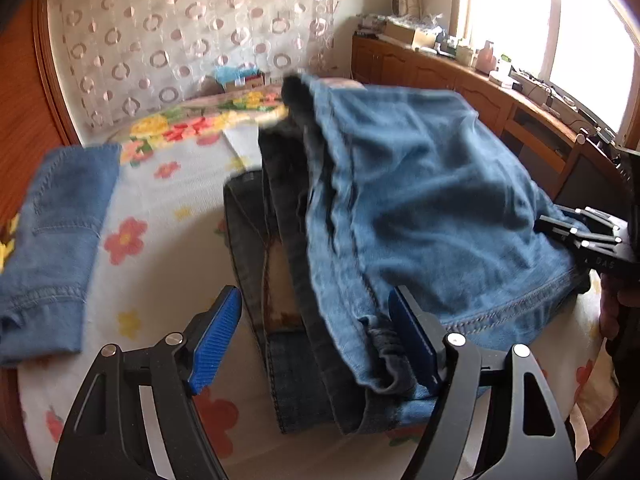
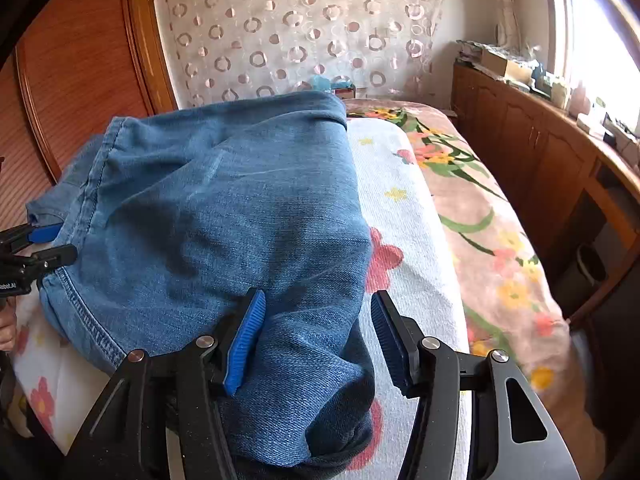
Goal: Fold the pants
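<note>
Nearest to us in the left wrist view, the left gripper point(image 1: 316, 336) stands with its jaws spread wide. Its left blue pad point(image 1: 214, 344) is clear of any cloth, over the flowered white cover point(image 1: 160, 208); the right pad has the bunched edge of the blue jeans point(image 1: 420, 200) lying against it, but nothing is pinched between the two.

In the right wrist view the right gripper point(image 2: 316, 340) is also parted, about halfway. A fold of the jeans point(image 2: 224, 208) lies between its pads — the left pad rests against the denim, while the right pad stands free over the cover point(image 2: 404, 216). We cannot say it grips.

Beyond the grippers, the jeans lie heaped in the middle of the bed, the light blue outer side folded over a darker part that trails toward the left gripper. From the left wrist view, the right gripper point(image 1: 580, 236) shows at the far right edge of the heap, with part of a hand point(image 1: 616, 300) below it.

Further off to the left lies a second piece of blue denim point(image 1: 60, 236), flat on the cover and apart from the heap.

Past it come a pink floral blanket point(image 2: 480, 208) — then a wooden sideboard point(image 2: 532, 148) under the bright window point(image 2: 600, 44), and a curtain with ring patterns point(image 2: 300, 32).
</note>
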